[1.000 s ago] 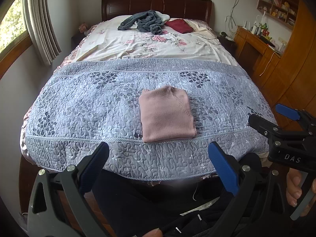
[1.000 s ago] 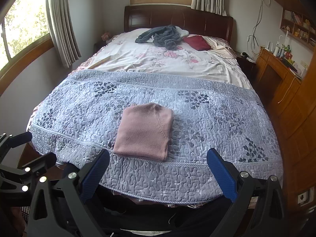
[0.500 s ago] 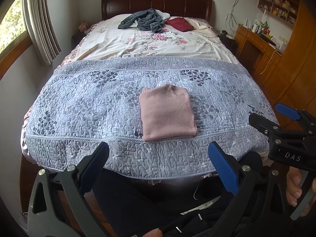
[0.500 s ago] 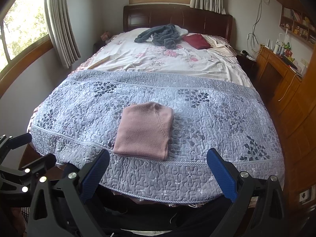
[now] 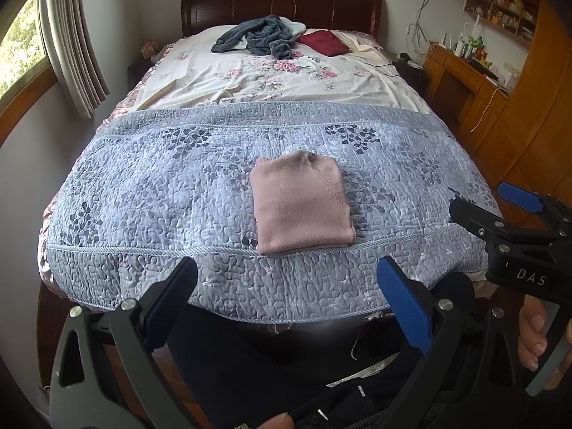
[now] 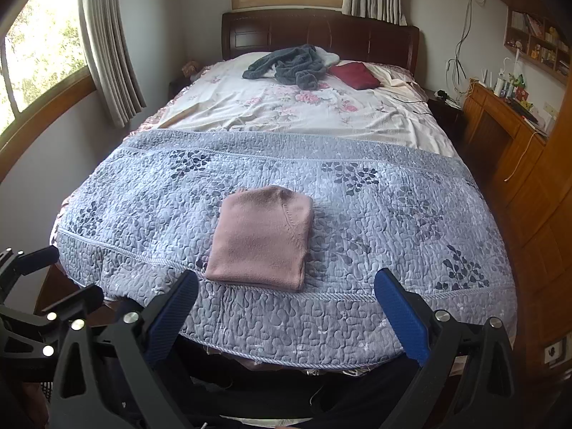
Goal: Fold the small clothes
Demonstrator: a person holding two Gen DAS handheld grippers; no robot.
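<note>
A pink knit garment (image 5: 302,202) (image 6: 261,237) lies folded into a neat rectangle on the grey-blue quilt (image 5: 150,186) (image 6: 386,214), close to the foot edge of the bed. My left gripper (image 5: 286,287) is held back off the bed's foot, open, with nothing between its blue pads. My right gripper (image 6: 286,291) is likewise open and empty, just short of the quilt's edge. Each gripper shows at the side of the other's view, the right gripper (image 5: 500,207) also open there. Neither touches the garment.
A crumpled dark grey garment (image 5: 262,35) (image 6: 289,62) and a dark red one (image 5: 323,43) (image 6: 354,75) lie near the wooden headboard on the floral sheet. Wooden desk and cabinets (image 5: 475,85) stand right of the bed. Curtained windows are on the left.
Both views have tilted or risen slightly, so the bed sits a bit lower in frame. The pink garment has not moved and both grippers stay open.
</note>
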